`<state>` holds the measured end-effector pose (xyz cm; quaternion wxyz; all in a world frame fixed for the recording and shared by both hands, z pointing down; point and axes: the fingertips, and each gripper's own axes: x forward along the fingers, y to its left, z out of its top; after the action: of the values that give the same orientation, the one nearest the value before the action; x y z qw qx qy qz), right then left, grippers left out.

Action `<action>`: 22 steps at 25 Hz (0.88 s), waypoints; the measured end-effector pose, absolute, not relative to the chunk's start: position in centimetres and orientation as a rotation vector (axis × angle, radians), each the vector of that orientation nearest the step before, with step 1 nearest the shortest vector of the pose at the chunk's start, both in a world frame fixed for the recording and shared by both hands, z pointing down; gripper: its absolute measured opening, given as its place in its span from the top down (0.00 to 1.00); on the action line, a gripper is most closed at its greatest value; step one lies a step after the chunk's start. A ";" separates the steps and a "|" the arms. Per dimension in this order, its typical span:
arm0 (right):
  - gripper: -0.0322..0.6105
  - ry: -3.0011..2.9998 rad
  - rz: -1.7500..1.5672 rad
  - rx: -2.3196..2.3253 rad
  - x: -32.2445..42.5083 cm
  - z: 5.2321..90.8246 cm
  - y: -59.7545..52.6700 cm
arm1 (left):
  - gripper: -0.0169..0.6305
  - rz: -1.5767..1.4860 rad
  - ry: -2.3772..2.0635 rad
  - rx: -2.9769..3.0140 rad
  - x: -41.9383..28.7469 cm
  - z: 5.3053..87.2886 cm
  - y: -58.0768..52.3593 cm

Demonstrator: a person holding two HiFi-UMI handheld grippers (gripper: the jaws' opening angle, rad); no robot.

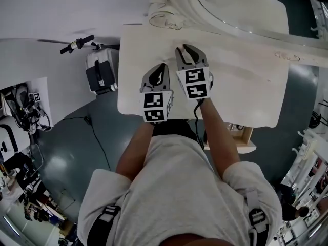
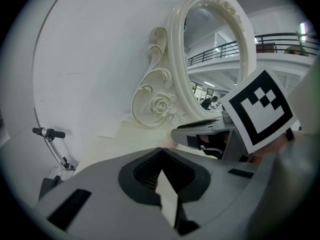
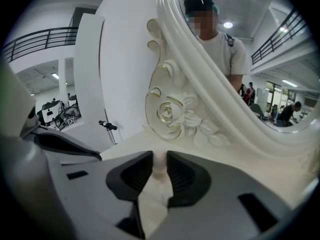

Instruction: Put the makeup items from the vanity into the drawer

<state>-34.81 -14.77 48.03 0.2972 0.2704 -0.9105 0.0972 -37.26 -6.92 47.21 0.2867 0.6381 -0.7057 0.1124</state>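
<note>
Right claw (image 3: pixel 159 157): clamped on a small pale makeup item (image 3: pixel 159 171). It is stubby and cream-pink, and in the right gripper view it stands between the two dark pads with both touching it. I can't tell what kind of item it is. In the head view the right claw (image 1: pixel 187 49) sits over the rear-left part of the tabletop (image 1: pixel 241 81), pointing at the carved scroll base (image 3: pixel 172 111) of the mirror (image 1: pixel 241 4). The item is too small to make out there.

Left claw (image 2: pixel 161 152): jaws together at the tips and nothing held. Only a narrow wedge of tabletop shows behind the pads. In the head view the left claw (image 1: pixel 162 68) is over the tabletop's left side, nearer the front edge. It is just beside the right one and slightly behind it. The left gripper view shows the right gripper's marker cube (image 2: pixel 260 109) close on that side.

Drawer (image 1: pixel 241 137): a light wood box sticks out under the tabletop's front edge, right of the person's right forearm. It appears pulled open, and its contents are not readable.

The rest of the tabletop visible in the head view is bare cream. A scooter handlebar (image 1: pixel 77 44) stands on the floor off the tabletop's left edge.
</note>
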 end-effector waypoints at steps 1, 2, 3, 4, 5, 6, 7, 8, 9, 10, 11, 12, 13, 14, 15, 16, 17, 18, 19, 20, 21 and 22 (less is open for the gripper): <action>0.80 -2.426 0.261 0.726 -34.6 47.8 -14.6 | 0.96 0.301 -1.884 1.712 -37.1 47.2 -6.9; 0.80 -2.431 0.264 0.732 -34.3 47.6 -14.5 | 0.96 0.301 -1.882 1.719 -36.9 47.1 -6.9; 0.80 -2.434 0.266 0.738 -34.0 47.4 -14.4 | 0.96 0.300 -1.879 1.727 -36.7 47.1 -7.0; 0.81 -2.435 0.267 0.744 -33.7 47.2 -14.2 | 0.96 0.301 -1.876 1.735 -36.5 47.0 -7.0; 0.81 -2.434 0.267 0.750 -33.3 47.1 -14.1 | 0.96 0.302 -1.871 1.742 -36.1 46.9 -7.0; 0.81 -2.431 0.269 0.758 -32.7 47.0 -14.0 | 0.96 0.304 -1.865 1.750 -35.7 46.9 -7.0; 0.81 -2.428 0.271 0.769 -32.2 46.9 -13.9 | 0.96 0.307 -1.858 1.759 -35.3 46.8 -7.0; 0.81 -2.424 0.274 0.781 -31.5 46.8 -13.8 | 0.96 0.311 -1.850 1.770 -34.9 46.8 -7.1; 0.81 -2.421 0.278 0.795 -30.9 46.7 -13.8 | 0.96 0.313 -1.840 1.783 -34.4 46.7 -7.2; 0.81 -2.420 0.280 0.810 -30.2 46.5 -13.7 | 0.96 0.316 -1.830 1.798 -33.8 46.6 -7.3; 0.81 -2.418 0.281 0.825 -29.5 46.3 -13.7 | 0.96 0.319 -1.818 1.814 -33.2 46.5 -7.5; 0.81 -2.415 0.282 0.841 -28.7 46.1 -13.7 | 0.96 0.323 -1.806 1.831 -32.5 46.4 -7.6; 0.81 -2.412 0.284 0.858 -27.9 46.0 -13.6 | 0.96 0.326 -1.792 1.848 -31.7 46.4 -7.7; 0.81 -2.407 0.288 0.875 -27.1 45.9 -13.6 | 0.96 0.329 -1.778 1.864 -30.9 46.4 -7.9; 0.81 -2.400 0.295 0.890 -26.2 45.9 -13.6 | 0.96 0.332 -1.764 1.880 -30.1 46.3 -8.0; 0.82 -2.392 0.302 0.906 -25.4 46.0 -13.5 | 0.96 0.336 -1.748 1.895 -29.2 46.3 -8.1; 0.82 -2.383 0.309 0.924 -24.4 45.9 -13.5 | 0.96 0.341 -1.731 1.910 -28.4 46.4 -8.1; 0.82 -2.374 0.315 0.945 -23.5 45.9 -13.4 | 0.96 0.346 -1.714 1.926 -27.5 46.4 -8.2; 0.82 -2.366 0.318 0.967 -22.6 45.8 -13.3 | 0.96 0.350 -1.696 1.941 -26.8 46.4 -8.3; 0.82 -2.358 0.320 0.988 -21.7 45.7 -13.2 | 0.96 0.352 -1.680 1.954 -26.1 46.4 -8.4; 0.82 -2.352 0.322 1.007 -20.9 45.5 -13.1 | 0.96 0.355 -1.666 1.966 -25.4 46.5 -8.5; 0.82 -2.347 0.324 1.023 -20.1 45.4 -13.0 | 0.96 0.360 -1.652 1.979 -24.7 46.5 -8.5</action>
<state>-20.10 -13.02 45.44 0.2768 0.3810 -0.8739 0.1207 -24.75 -8.53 46.49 0.2661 0.7330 -0.6117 0.1333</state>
